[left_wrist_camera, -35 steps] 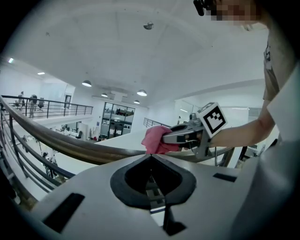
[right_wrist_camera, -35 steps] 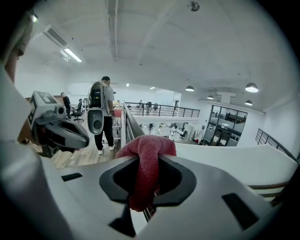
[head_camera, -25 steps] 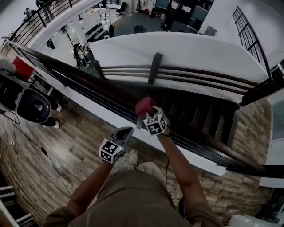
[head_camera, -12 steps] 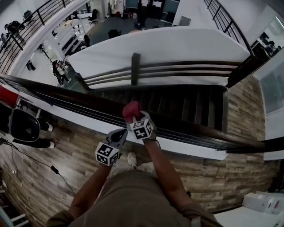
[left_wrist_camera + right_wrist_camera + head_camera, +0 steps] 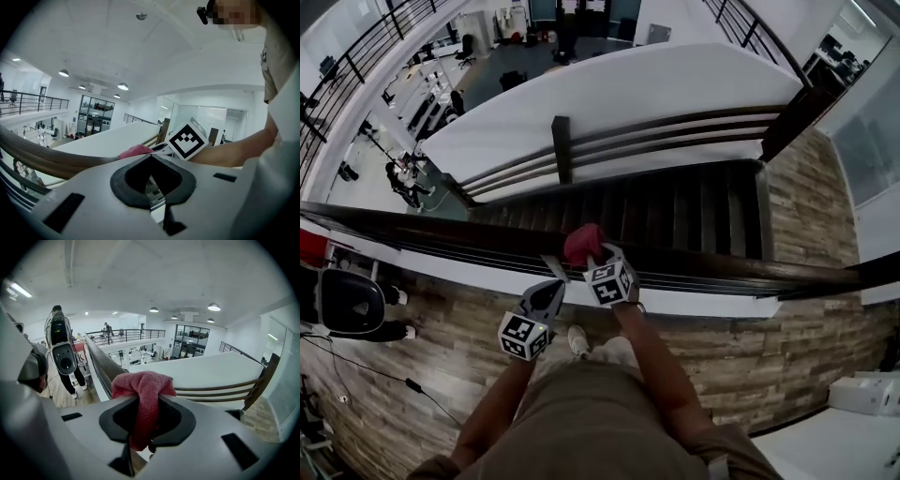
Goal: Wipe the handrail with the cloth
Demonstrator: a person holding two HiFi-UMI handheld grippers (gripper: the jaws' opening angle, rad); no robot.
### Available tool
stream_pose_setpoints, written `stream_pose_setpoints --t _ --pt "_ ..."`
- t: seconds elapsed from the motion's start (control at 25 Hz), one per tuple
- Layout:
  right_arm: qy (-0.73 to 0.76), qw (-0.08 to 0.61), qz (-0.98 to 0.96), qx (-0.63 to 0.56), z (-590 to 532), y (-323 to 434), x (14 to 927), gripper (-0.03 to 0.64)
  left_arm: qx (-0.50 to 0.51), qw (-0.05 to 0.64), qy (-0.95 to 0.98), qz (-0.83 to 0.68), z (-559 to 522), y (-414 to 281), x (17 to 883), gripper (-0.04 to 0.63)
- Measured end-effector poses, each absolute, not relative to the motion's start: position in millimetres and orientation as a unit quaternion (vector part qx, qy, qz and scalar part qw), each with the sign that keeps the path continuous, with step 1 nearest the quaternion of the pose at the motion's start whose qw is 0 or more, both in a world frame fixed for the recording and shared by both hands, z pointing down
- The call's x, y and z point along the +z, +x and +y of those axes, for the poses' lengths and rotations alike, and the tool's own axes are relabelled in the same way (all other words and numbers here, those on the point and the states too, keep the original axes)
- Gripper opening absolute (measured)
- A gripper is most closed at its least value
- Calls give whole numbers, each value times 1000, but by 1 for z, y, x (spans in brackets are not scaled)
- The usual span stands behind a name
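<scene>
A dark wooden handrail [image 5: 441,230] crosses the head view from left to right. A red cloth [image 5: 583,242] lies on top of it. My right gripper [image 5: 592,258] is shut on the cloth and presses it on the rail. In the right gripper view the cloth [image 5: 143,385] bunches out between the jaws of that gripper [image 5: 146,401], with the handrail [image 5: 101,364] running away to the left. My left gripper [image 5: 548,295] hangs just short of the rail, left of the right one, shut and holding nothing. Its own view shows the gripper [image 5: 151,157], the rail [image 5: 47,157] and the cloth [image 5: 136,151].
Beyond the rail a dark staircase [image 5: 675,211] drops away, bordered by a second rail with a post [image 5: 562,145] and a white wall [image 5: 609,94]. A person with a black device stands to the left [image 5: 356,305] [image 5: 63,352]. Wood floor [image 5: 750,356] lies under me.
The head view has swung, so the rail now lies more level. The right gripper stays on the rail with the cloth and seems to have slid slightly right; the left gripper stays beside it.
</scene>
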State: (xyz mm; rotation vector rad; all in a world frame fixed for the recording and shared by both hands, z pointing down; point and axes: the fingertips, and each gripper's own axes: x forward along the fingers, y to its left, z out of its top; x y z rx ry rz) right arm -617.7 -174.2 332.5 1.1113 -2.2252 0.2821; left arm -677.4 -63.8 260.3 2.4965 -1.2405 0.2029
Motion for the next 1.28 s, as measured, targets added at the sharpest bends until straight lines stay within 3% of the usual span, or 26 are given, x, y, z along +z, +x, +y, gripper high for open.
stream_pose_setpoints --t 0.4,1.0,1.28 --pt "419 312 -845 118 -187 -524 335 75 93 168 893 -407 -91 -571 264 17" --pt "360 339 -863 103 -189 -297 330 75 105 167 865 -460 -135 -340 264 17" --pt "357 339 -862 120 -187 -228 331 75 115 152 870 -455 -147 -263 260 17"
